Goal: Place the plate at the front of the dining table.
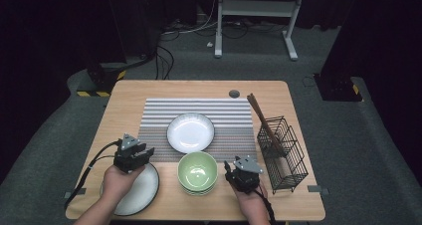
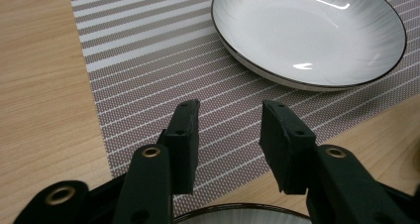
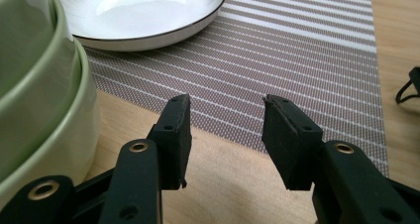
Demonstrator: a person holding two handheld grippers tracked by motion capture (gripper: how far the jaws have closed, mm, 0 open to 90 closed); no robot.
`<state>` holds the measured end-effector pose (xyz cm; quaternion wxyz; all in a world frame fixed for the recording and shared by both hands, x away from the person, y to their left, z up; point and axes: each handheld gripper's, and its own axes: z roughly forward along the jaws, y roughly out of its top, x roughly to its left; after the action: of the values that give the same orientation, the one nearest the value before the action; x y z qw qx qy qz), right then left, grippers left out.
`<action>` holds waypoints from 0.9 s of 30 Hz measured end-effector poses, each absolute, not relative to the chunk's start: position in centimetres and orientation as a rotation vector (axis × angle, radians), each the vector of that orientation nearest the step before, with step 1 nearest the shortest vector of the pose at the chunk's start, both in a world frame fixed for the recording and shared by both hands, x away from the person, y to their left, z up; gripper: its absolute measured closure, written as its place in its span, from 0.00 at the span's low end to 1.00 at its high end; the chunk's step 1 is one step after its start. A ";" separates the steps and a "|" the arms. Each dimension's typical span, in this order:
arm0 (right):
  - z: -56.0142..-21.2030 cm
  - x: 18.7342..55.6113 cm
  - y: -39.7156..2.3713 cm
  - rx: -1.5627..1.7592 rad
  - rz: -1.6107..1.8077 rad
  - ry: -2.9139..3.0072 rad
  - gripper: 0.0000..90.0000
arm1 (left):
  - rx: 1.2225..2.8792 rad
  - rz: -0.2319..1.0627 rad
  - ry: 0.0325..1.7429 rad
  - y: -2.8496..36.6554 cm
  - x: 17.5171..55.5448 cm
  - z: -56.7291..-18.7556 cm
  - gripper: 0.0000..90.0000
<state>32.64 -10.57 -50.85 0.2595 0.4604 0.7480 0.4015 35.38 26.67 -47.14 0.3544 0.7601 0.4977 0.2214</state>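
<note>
Left gripper (image 2: 230, 135) released over a glossy white, dark-rimmed plate (image 1: 141, 190); right gripper (image 3: 225, 130) released beside stacked pale-green bowls (image 1: 197, 171).

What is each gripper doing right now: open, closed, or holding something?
Left gripper: open, nothing between its fingers, above the striped placemat.
Right gripper: open, holding nothing, beside the green bowls.

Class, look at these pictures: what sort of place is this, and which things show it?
Probably a lab or studio staged as a dining table: a striped placemat with a white plate, stacked green bowls, and trailing floor cables in a dark room.
</note>
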 end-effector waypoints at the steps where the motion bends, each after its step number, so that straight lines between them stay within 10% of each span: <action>1: -50.9 32.6 -10.7 1.249 1.092 2.027 0.59 | 1.975 0.567 1.285 26.6 35.4 -47.1 0.64; 27: -51.4 32.6 -11.7 1.286 1.113 2.059 0.58 | 2.214 0.318 1.249 26.2 37.6 -45.0 0.63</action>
<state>32.58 -11.69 -51.39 0.2334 0.4682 0.7497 0.4054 37.62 26.19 -44.98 0.2856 0.8283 0.4672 0.1191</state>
